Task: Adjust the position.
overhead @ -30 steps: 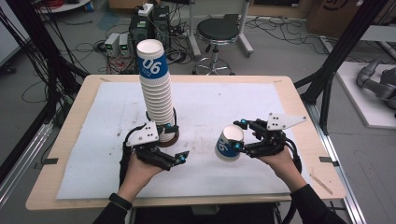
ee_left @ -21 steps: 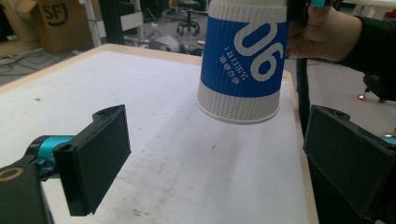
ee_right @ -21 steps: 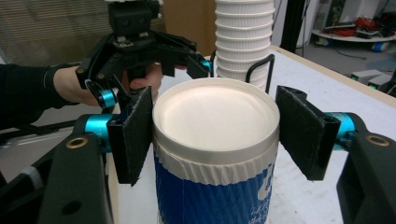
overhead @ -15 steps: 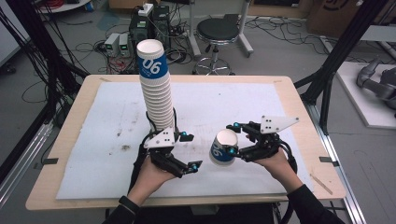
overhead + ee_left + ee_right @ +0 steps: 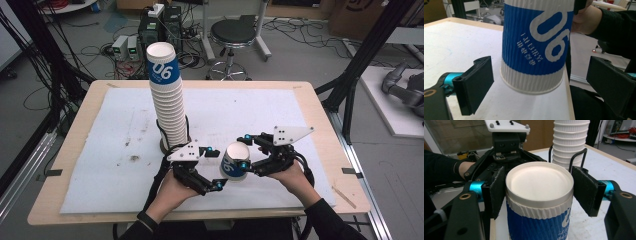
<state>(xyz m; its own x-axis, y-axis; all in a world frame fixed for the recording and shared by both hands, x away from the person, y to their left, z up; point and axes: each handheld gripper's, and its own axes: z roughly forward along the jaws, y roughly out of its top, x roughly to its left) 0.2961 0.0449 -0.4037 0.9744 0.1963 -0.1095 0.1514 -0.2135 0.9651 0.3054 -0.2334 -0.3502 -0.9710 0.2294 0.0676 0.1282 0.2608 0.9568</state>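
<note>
My right gripper (image 5: 248, 161) holds the cup (image 5: 235, 161) tilted above the counter (image 5: 320, 115), base leftward, between my left gripper's (image 5: 216, 167) wide-open jaws, untouched by either.

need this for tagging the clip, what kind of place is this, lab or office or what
Most likely a robotics or data-collection lab. A wooden table stands inside a black metal frame, cables and electronics boxes lie on the floor behind it, and a grey robot arm rests at the right.
</note>
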